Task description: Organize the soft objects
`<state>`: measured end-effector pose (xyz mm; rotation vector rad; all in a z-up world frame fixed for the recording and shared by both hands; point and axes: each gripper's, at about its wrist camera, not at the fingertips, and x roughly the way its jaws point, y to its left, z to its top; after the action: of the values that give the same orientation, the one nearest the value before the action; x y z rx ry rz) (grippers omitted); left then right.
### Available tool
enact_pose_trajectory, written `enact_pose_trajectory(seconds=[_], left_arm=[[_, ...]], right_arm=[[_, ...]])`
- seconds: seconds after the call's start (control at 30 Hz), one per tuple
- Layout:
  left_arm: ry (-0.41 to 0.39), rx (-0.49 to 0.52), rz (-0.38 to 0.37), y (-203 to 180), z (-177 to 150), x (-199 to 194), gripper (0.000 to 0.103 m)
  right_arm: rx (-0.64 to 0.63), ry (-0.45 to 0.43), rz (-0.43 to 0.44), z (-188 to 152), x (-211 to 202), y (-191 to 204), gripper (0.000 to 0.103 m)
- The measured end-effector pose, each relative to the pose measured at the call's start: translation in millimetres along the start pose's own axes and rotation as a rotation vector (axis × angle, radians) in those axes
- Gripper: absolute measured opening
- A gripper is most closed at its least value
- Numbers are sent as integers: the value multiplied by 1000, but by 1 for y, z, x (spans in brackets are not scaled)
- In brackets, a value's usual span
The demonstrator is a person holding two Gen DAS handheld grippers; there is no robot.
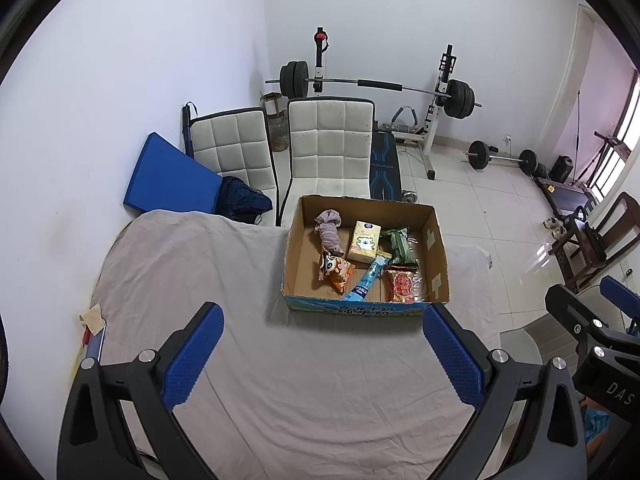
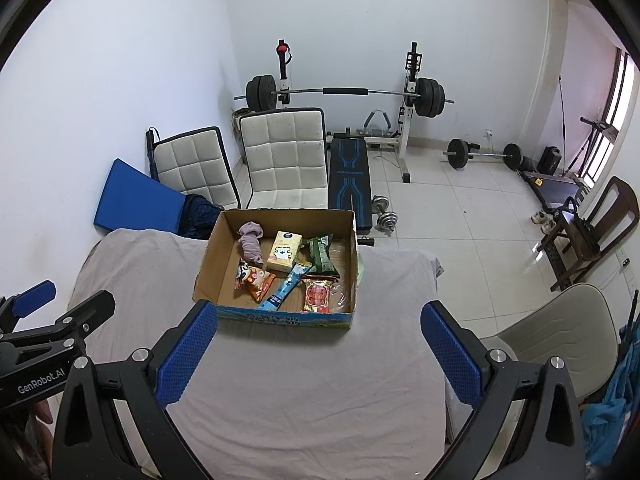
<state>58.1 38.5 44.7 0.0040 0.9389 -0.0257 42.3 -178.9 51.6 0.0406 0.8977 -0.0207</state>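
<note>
An open cardboard box [image 1: 436,240] [image 2: 208,258] stands on a table under a grey cloth [image 1: 192,272] [image 2: 304,380]. Inside lie a rolled mauve cloth [image 1: 330,230] [image 2: 251,242], a yellow tissue pack [image 1: 364,242] [image 2: 284,255], a green packet [image 1: 398,244] [image 2: 320,254], an orange snack bag [image 1: 338,271] [image 2: 256,280], a blue tube pack [image 1: 366,280] [image 2: 282,292] and a red snack pack [image 1: 402,285] [image 2: 318,294]. My left gripper [image 1: 322,328] and right gripper [image 2: 320,326] both hover open and empty before the box's near wall.
Two white padded chairs [image 1: 328,148] [image 2: 192,164] and a blue mat [image 1: 168,176] stand behind the table. A barbell rack [image 2: 344,96] and a weight bench [image 2: 348,176] fill the far floor. A beige chair [image 2: 568,328] sits at the right. A crumpled paper [image 1: 94,316] lies at the cloth's left edge.
</note>
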Motion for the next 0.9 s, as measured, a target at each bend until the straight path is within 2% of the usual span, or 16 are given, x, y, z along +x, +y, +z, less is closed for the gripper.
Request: enact_pose_trajectory(seconds=[0.9], left_arm=[[-2,1,0,-1,0,0,102]], right_arm=[[-8,-13,-4,1,-14,-5,103]])
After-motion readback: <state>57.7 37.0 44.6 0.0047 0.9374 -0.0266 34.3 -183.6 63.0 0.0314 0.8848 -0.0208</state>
